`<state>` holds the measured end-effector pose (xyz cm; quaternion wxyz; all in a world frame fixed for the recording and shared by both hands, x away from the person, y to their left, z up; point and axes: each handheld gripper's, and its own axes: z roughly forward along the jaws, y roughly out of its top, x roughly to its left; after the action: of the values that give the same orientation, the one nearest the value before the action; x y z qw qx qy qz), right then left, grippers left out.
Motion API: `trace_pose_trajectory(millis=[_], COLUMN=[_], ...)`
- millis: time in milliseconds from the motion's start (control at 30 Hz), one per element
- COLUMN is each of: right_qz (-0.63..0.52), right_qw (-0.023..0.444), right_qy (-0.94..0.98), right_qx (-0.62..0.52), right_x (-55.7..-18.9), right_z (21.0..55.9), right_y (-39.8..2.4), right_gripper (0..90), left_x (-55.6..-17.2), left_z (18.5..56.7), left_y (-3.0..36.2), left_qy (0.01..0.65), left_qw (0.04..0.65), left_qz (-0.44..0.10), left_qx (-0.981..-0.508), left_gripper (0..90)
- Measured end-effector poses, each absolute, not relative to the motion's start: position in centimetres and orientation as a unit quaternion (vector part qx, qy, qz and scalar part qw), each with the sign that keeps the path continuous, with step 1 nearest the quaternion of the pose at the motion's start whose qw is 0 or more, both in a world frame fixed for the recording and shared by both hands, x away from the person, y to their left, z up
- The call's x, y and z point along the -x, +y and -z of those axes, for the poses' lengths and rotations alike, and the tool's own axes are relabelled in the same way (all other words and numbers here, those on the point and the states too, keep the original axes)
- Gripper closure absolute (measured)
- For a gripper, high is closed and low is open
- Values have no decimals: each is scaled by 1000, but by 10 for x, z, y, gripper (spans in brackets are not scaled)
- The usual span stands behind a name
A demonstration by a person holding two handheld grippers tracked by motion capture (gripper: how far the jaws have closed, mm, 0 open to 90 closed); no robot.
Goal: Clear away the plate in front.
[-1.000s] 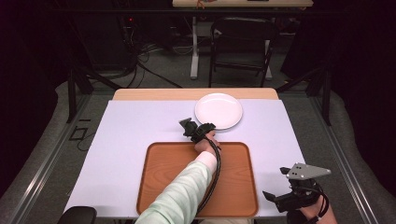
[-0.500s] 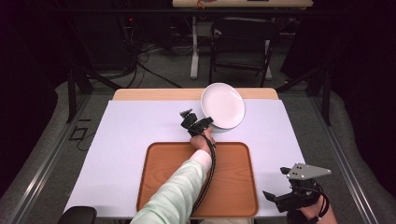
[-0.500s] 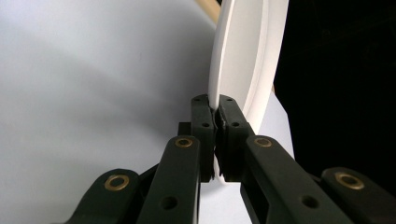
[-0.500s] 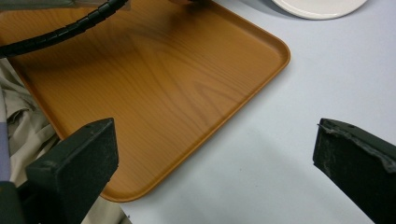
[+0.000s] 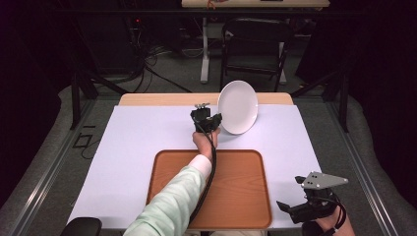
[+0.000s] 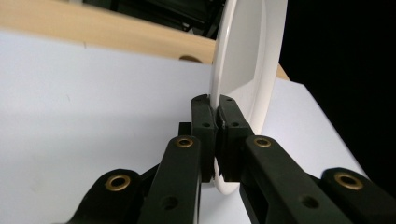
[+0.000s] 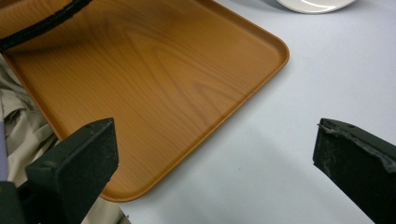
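A white plate (image 5: pixel 238 106) stands tilted almost on edge above the far part of the white table cover. My left gripper (image 5: pixel 212 124) is shut on its rim at the lower left. In the left gripper view the two black pads (image 6: pixel 205 122) pinch the thin rim of the plate (image 6: pixel 247 60), which rises upright beyond them. A wooden tray (image 5: pixel 236 196) lies flat at the near middle, under the left forearm. My right gripper (image 5: pixel 300 209) rests at the near right corner, jaws wide open; its own view has the tray (image 7: pixel 149 84) corner between and beyond the jaws.
The white cover (image 5: pixel 142 147) spans the table, with a bare wooden strip (image 5: pixel 162 99) along the far edge. A chair (image 5: pixel 253 46) and cables stand on the floor beyond the table. The left gripper's black cable (image 5: pixel 209 172) runs across the tray.
The left gripper has risen with the plate's rim in it, and the plate has tipped from flat on the table to nearly upright. The right gripper has stayed put.
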<state>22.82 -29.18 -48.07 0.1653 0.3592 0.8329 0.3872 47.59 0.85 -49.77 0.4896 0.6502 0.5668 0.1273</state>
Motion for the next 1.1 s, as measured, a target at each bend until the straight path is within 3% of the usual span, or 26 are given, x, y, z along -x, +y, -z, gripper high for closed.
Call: trace_pose_trajectory(millis=[433, 1100], right_qz=[-389, -410], right_qw=[129, 105], right_qy=[808, 789], right_qx=[-424, -446], right_x=[-252, -369], right_z=[474, 469], right_y=[-291, -246], right_gripper=[3, 43], left_x=[-482, -437], left_z=[484, 422], left_y=[31, 81], left_qy=[539, 443], left_qw=[500, 551], left_qz=[-81, -83], left_qx=[-673, -703], left_gripper=[875, 875])
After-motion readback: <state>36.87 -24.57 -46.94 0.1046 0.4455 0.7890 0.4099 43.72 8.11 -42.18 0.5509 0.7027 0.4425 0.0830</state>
